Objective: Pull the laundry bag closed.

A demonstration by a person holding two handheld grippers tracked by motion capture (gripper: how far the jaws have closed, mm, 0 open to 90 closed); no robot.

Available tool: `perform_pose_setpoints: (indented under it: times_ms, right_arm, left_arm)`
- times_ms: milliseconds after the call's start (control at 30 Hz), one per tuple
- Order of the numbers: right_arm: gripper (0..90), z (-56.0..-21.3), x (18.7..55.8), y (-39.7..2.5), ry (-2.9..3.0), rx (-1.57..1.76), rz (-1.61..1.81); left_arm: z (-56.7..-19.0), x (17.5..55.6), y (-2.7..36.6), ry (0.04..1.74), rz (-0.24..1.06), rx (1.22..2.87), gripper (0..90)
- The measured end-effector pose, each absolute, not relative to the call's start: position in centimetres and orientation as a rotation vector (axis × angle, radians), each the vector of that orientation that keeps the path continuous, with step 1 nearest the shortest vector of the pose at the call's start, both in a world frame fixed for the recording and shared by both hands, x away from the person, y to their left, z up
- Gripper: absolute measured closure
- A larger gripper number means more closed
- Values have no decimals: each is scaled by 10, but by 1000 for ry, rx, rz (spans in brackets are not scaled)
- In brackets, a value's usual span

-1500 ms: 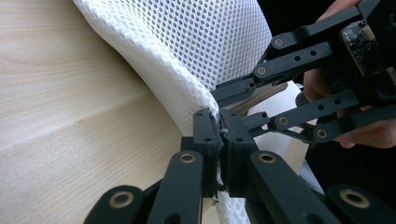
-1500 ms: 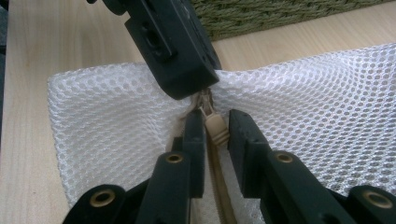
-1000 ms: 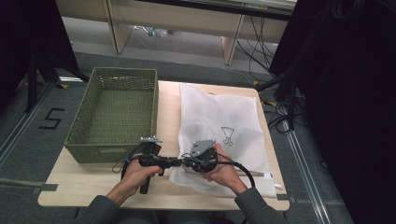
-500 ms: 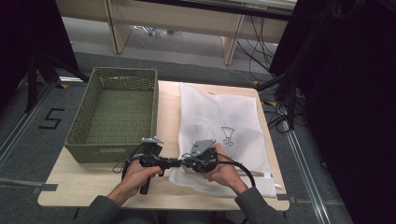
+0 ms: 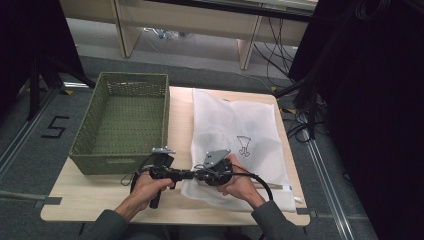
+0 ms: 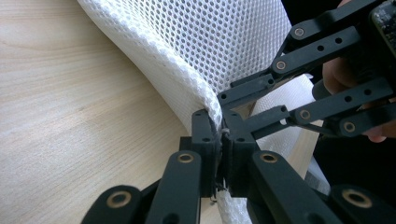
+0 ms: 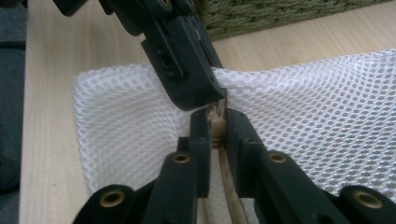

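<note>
- Tabletop (image 5: 110, 200): a light wooden surface that carries every item below; the green basket serves as the landmark.
- Green basket (image 5: 85, 145): a woven rectangular basket along the left part of the tabletop, open side up.
- Mesh bag (image 5: 235, 125): a white honeycomb-mesh bag lying flat to the right of the basket, just beside its right wall, with a small dark printed mark near its middle. Its near left edge rises off the wood at the corner nearest the basket's front right corner, where both grippers meet it.
- Right gripper (image 5: 200, 175): held in the person's right hand in front of the basket's near right corner. In the right gripper view its fingers (image 7: 238, 135) are pressed together on a thin beige strip at the bag's edge (image 7: 217, 123).
- Left gripper (image 5: 187, 174): held in the left hand just in front of the basket's near wall, pointing away from it toward the bag. In the left gripper view its fingers (image 6: 203, 140) are clamped on the folded rim of the mesh (image 6: 187, 88), tip to tip with the other gripper.
</note>
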State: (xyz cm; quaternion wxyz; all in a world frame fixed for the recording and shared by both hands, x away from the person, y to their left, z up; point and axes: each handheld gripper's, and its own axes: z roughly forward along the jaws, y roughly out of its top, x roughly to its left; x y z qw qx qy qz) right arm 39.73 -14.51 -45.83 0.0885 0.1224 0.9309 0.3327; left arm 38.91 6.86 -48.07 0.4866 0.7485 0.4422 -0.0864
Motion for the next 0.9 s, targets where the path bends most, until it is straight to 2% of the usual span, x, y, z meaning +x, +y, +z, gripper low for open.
perform_pose_setpoints:
  times_ms: [167,900]
  right_arm:
    - [831,-457,397,-145,2769,369,980]
    - [833,-453,394,-151,2797,465,924]
  left_arm:
    - [-480,390,70,1096,-226,1801,829]
    - [-476,384,71,1092,-163,1798,857]
